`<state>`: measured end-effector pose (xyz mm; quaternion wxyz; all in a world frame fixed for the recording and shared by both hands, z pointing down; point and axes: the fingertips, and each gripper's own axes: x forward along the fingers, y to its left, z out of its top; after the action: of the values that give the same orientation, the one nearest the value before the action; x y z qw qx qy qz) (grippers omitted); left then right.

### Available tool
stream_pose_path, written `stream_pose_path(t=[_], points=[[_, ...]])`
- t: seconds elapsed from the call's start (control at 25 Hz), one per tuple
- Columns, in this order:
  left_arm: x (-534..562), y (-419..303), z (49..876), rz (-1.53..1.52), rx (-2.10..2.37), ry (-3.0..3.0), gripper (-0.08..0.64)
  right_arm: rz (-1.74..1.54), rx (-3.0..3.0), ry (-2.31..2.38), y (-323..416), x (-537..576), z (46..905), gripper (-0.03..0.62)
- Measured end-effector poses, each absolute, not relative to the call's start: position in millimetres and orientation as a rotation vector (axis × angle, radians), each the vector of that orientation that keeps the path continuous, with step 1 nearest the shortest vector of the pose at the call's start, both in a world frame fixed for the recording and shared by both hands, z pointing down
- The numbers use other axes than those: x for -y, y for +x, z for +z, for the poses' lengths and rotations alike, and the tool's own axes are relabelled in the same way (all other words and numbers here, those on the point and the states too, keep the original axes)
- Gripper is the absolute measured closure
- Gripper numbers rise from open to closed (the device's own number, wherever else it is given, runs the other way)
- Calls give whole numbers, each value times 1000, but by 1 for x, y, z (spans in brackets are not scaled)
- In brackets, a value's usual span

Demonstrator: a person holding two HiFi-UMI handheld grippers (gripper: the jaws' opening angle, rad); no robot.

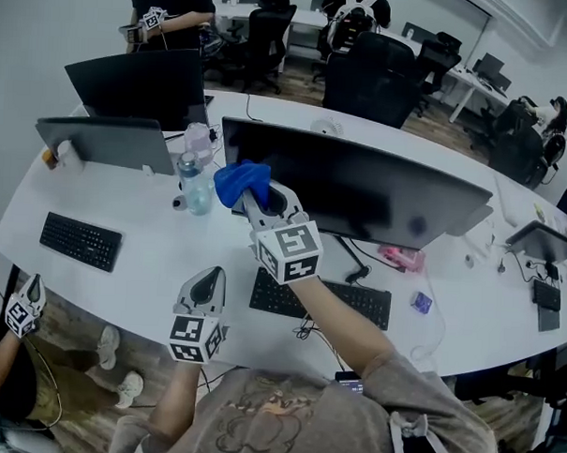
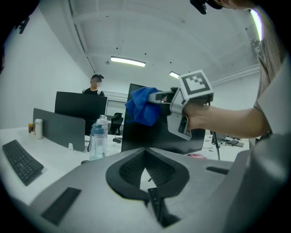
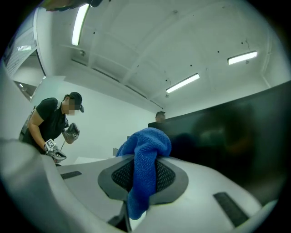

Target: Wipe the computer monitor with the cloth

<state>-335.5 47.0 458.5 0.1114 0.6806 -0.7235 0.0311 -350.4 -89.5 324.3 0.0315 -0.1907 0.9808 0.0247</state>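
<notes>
Fluffy blue microfibre cloth (image 3: 145,157) is clamped bunched in right gripper (image 3: 144,177), at glossy flat black monitor's (image 1: 379,192) upper-left corner. Left gripper (image 2: 145,154) is closed, ribbed pads together, nothing held.

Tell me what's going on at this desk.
A person at the curved white desk holds a gripper in each hand. The right gripper is shut on a bunched blue microfibre cloth, raised at the left end of the wide black computer monitor. Whether the cloth touches the screen isn't clear. The left gripper hangs lower over the desk, jaws together on nothing.
</notes>
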Motion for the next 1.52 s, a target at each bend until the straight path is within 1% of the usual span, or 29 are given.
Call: stream_pose_path(t=[0.16,0.44,0.6,0.8,1.04,1.52], points=[[-28,-309,446,80,2098,2033,555,74,-3052,-591,-291,94,344,529],[12,-222,435,29,1911,2171,555,70,-3130,-786,-145,94,384,529],[32,-171,431,36,1831,2242,555,3,-3110,-941,-62,95,395,529],[52,-122,429,72,1774,2307,555,-69,-3057,-1084,13,95,413,529],[59,-94,430,130,1745,2333,554,-142,-3016,-1100,49,89,429,529],[58,-92,430,133,1761,2314,555,-165,-3022,-1051,53,94,429,529]])
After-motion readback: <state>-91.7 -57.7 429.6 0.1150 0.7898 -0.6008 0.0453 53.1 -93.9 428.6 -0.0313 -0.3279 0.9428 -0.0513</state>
